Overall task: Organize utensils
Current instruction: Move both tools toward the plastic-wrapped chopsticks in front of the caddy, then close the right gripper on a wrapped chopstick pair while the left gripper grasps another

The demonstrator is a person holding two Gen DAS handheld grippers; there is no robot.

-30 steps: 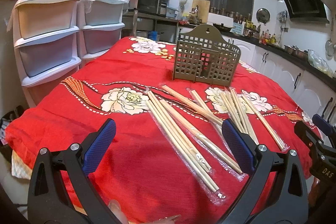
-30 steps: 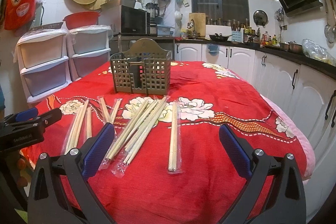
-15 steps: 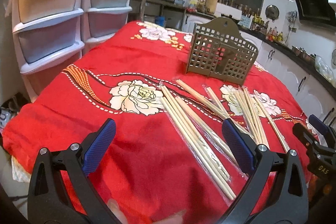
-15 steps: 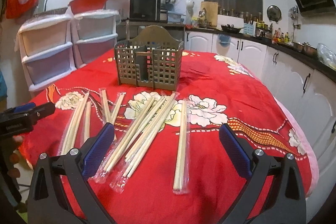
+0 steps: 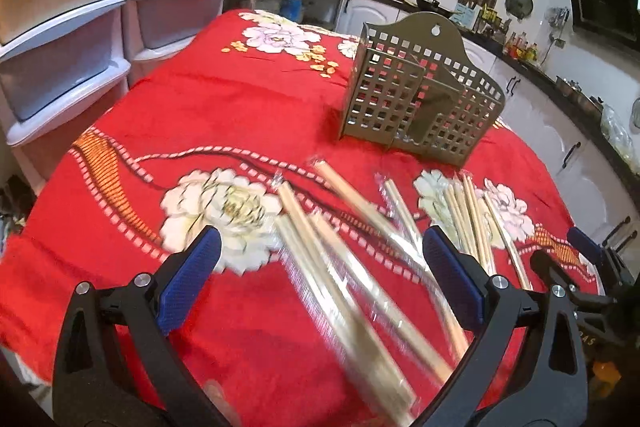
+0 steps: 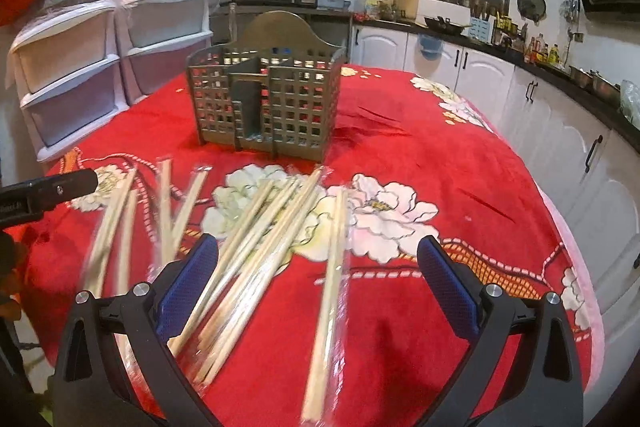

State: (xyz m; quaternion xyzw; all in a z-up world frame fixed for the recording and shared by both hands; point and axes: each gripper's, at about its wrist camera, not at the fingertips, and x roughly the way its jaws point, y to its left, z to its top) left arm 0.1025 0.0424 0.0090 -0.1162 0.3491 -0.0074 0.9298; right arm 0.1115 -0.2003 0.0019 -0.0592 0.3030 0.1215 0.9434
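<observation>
Several pairs of wooden chopsticks in clear wrappers (image 5: 344,267) lie scattered on the red flowered tablecloth (image 5: 224,115). They also show in the right wrist view (image 6: 256,239). A grey-brown perforated utensil holder (image 5: 420,107) stands upright behind them, seen too in the right wrist view (image 6: 266,107). My left gripper (image 5: 320,275) is open and empty, low over the left bundle. My right gripper (image 6: 320,279) is open and empty over a single wrapped pair (image 6: 332,287). Each gripper's tip shows at the edge of the other's view.
White plastic drawer units (image 5: 68,27) stand at the table's left. White kitchen cabinets (image 6: 560,131) and a dark counter run along the right. The table's front edge is just below both grippers.
Both grippers have moved forward and down toward the chopsticks, which now look larger and blurred. Both stay open and empty.
</observation>
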